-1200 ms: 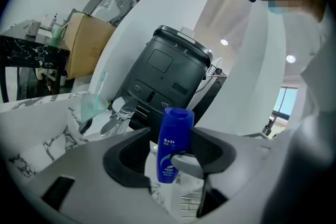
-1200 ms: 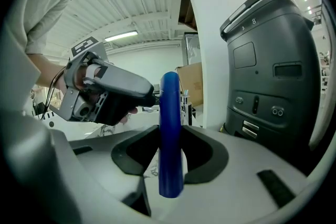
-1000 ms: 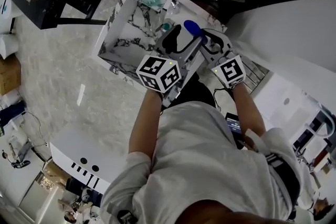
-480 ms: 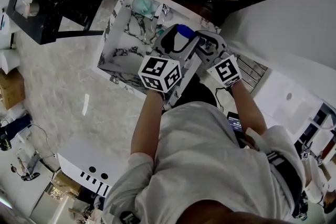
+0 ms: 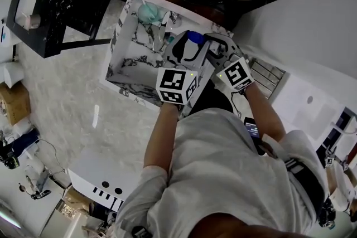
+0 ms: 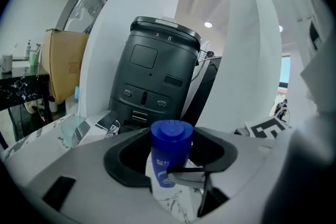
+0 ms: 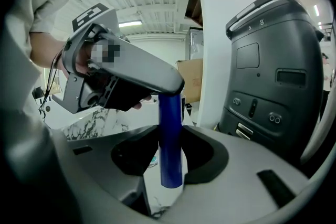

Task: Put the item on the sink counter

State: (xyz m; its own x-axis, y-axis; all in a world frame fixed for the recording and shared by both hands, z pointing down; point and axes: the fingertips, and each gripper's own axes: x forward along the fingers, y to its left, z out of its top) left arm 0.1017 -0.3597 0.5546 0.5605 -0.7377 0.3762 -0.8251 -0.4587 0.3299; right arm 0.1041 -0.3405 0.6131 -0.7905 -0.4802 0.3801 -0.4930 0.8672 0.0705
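Note:
A blue bottle [image 5: 193, 37] hangs upright above the marble sink counter [image 5: 125, 72], held between both grippers. My right gripper [image 7: 170, 157] is shut on its narrow sides, low on the body [image 7: 170, 134]. My left gripper [image 6: 170, 162] comes from the other side. Its jaws have just been closing, with the bottle [image 6: 170, 149] between them, and now bear on its wide sides. In the head view the left gripper [image 5: 187, 46] is left of the bottle and the right gripper [image 5: 211, 44] is right of it. The bottle's base is hidden there.
A dark grey machine [image 6: 157, 76] stands close behind the counter and also fills the right of the right gripper view [image 7: 273, 76]. A teal object [image 5: 148, 11] and a faucet [image 5: 169, 18] sit at the counter's far end. A black table [image 5: 50, 3] stands left; a cardboard box [image 6: 63, 60] lies beyond.
The left gripper has rolled, its marker cube now facing more squarely up, and it has edged in toward the bottle. The right gripper keeps its hold in much the same place.

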